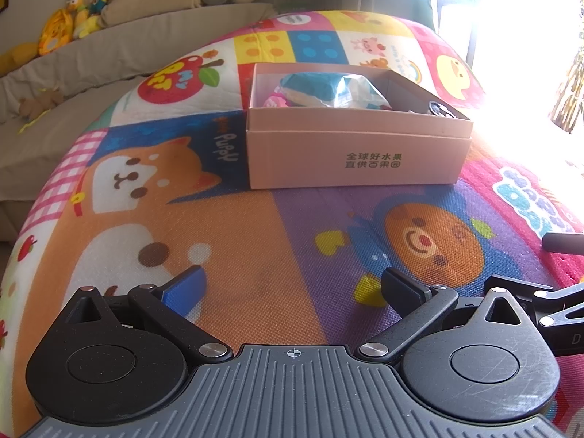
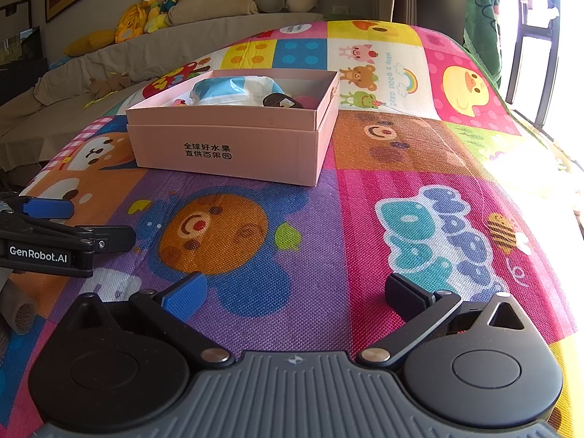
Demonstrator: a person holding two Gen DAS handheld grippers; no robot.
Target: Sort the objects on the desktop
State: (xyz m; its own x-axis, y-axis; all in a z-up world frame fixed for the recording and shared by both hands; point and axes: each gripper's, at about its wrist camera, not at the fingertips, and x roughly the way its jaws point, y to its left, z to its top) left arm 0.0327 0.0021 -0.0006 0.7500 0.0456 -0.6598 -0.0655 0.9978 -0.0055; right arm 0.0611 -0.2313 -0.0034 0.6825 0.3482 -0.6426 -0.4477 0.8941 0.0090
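Box (image 1: 357,158), pink card with dark printed characters on its front wall, sits open-topped on the cartoon-print mat (image 1: 255,241), well ahead of both grippers. Inside lie a blue-and-white wrapped bundle (image 1: 310,87), something pink and a dark round thing (image 1: 441,108) near the right wall. The right wrist view alone shows the box's right side wall, and the left gripper (image 2: 73,222) side-on at its left edge; the left view catches only a sliver of the right gripper (image 1: 562,242) at its right edge. Both pairs of fingers are spread wide and hold nothing, left (image 1: 292,288) and right (image 2: 294,290) alike. A sofa (image 2: 204,33) with soft toys (image 2: 153,9) lies behind.
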